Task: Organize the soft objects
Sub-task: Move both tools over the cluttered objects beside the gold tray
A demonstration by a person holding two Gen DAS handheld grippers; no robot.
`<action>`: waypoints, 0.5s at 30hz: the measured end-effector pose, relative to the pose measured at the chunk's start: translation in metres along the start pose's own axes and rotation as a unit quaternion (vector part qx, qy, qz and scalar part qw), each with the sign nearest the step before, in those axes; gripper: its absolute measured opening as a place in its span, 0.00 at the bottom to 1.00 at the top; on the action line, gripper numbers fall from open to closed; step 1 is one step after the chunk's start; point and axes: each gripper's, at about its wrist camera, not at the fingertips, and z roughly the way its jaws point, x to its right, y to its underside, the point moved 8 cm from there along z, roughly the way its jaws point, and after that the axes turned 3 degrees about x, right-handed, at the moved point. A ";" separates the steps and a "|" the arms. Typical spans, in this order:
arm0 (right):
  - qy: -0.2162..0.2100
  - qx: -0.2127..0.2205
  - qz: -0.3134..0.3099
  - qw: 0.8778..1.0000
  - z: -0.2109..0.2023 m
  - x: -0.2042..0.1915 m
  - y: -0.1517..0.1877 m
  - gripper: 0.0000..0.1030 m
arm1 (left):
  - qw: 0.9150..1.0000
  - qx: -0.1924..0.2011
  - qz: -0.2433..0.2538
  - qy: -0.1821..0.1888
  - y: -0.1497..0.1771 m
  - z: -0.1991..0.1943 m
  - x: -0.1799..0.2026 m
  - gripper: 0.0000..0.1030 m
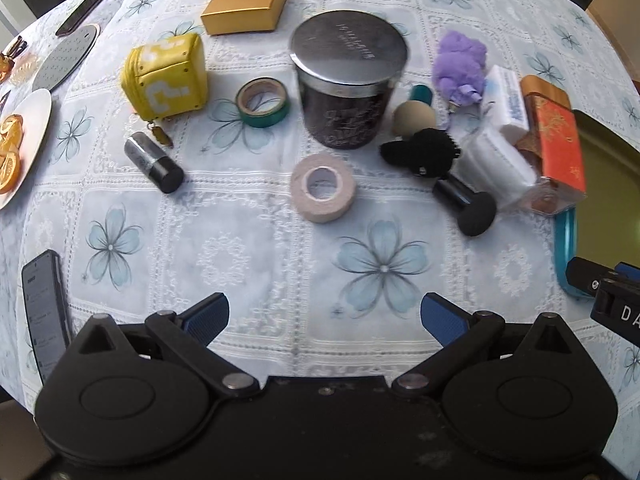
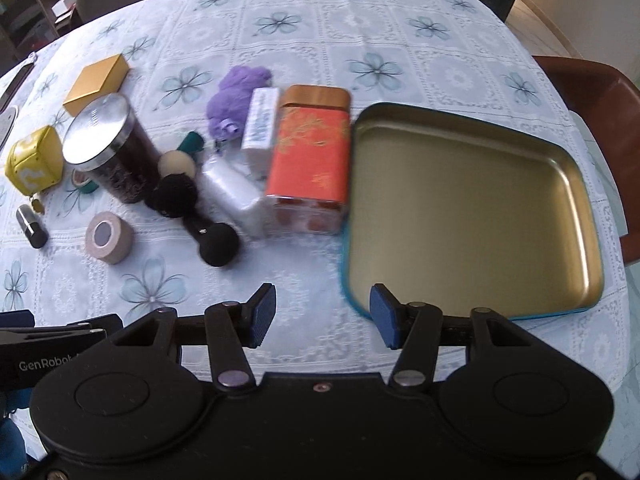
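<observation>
- We hold our left gripper point(image 1: 324, 316) above the worktop point(image 1: 240, 264), its fingers point(image 1: 208, 312) spread wide with nothing but flowered cloth between them.
- Our right gripper point(image 2: 322, 316) hangs over the near left corner of the open tin tray point(image 2: 592, 216); its fingers point(image 2: 262, 314) also stand wide apart and grip nothing.
- The tray lies on the right of the worktop, its gold inside bare.
- The soft things sit in the middle cluster: a purple plush toy point(image 2: 230, 96) at the far side, a black fuzzy toy point(image 2: 174, 194) nearer us, touching a black-headed brush point(image 2: 218, 244) that lies just in front of it.
- A yellow question-mark pouch point(image 1: 166, 76) sits to the left, with a green tape roll point(image 1: 262, 102) just right of it.
- A beige tape roll point(image 1: 322, 188) lies on its own near the middle, close to us.
- A dark lidded jar point(image 1: 344, 92) stands upright between the tape rolls and the plush toys.
- A round beige-tipped brush point(image 1: 414, 118) rests just right of the jar.
- An orange tin box point(image 2: 310, 164) stands just left of the tray, with a white packet point(image 2: 260, 128) and a clear wrapped bundle point(image 2: 236, 192) beside it.
- A gold box point(image 1: 246, 6) sits at the far side; a small dark cylinder point(image 1: 154, 162) lies to the near left.
- A plate of orange slices point(image 1: 24, 140) and a phone point(image 1: 44, 312) sit at the left edge.
</observation>
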 end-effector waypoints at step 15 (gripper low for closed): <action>-0.073 0.033 0.022 0.997 0.017 -0.074 -0.025 0.27 | 1.000 -0.003 -0.027 -0.010 -0.029 0.029 -0.108 0.99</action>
